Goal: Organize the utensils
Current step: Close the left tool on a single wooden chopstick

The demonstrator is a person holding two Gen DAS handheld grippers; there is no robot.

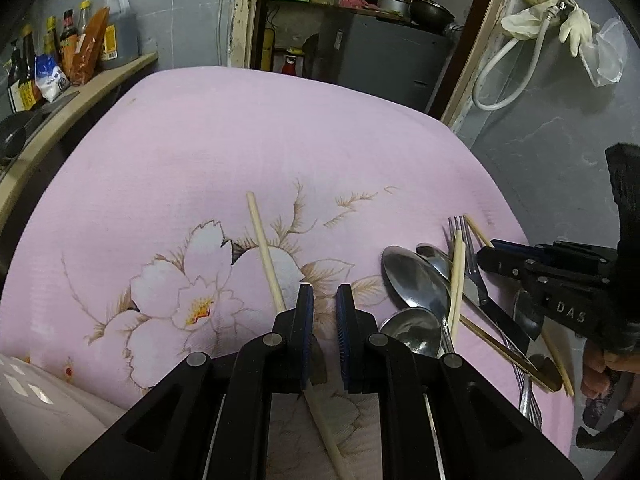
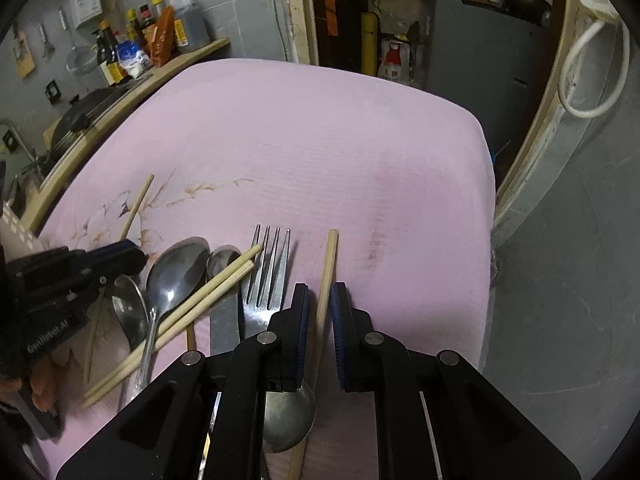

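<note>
Utensils lie on a pink flowered cloth (image 1: 280, 140). My left gripper (image 1: 325, 292) is shut on a wooden chopstick (image 1: 264, 248) that crosses slantwise through its jaws; it also shows in the right wrist view (image 2: 136, 254). My right gripper (image 2: 320, 292) is shut on another chopstick (image 2: 330, 256), which runs straight between its pads. In the left wrist view this gripper (image 1: 486, 254) sits at the pile's right side. Between the two grippers lie several spoons (image 2: 178, 268), a fork (image 2: 268, 272), a knife (image 2: 224, 328) and a pair of chopsticks (image 2: 208, 292). One spoon (image 2: 288, 416) rests under the right gripper.
Sauce bottles (image 1: 68, 48) stand on a wooden shelf left of the table. The cloth's right edge (image 2: 486, 200) drops to a grey floor. A white hose (image 1: 500, 80) hangs on the wall. A white patterned object (image 1: 40, 400) sits at the near left. A hand (image 1: 600, 364) grips the right tool.
</note>
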